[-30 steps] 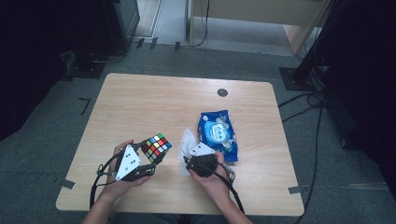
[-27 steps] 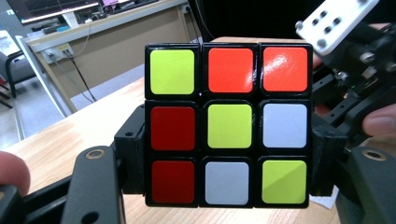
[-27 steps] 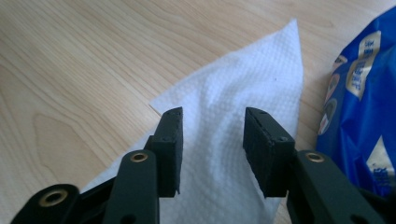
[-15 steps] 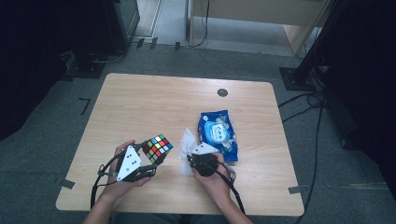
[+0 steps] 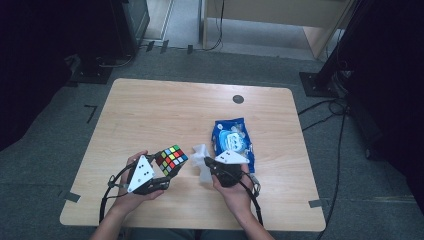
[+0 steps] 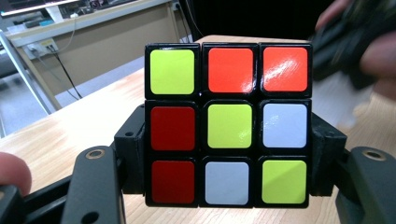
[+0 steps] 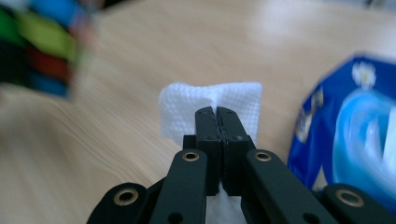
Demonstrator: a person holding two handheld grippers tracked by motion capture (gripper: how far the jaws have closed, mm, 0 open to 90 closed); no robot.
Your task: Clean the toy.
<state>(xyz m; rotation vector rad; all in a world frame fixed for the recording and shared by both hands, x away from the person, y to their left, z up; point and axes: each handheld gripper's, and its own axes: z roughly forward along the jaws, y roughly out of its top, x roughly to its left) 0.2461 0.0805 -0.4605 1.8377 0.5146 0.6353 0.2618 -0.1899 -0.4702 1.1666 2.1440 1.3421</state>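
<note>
Puzzle cube (image 6: 227,123) sits clamped in the left gripper (image 5: 159,177); the right gripper (image 7: 217,122), just closed, pinches a white wipe (image 7: 182,107).

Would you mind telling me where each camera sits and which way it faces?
High view: above the person's side, looking forward and down on the table; forearms, both hands.
Left gripper view: along its jaws, shut on the cube.
Right gripper view: along its jaws, pinching the wipe; wipes pack alongside.
All share the cube.
</note>
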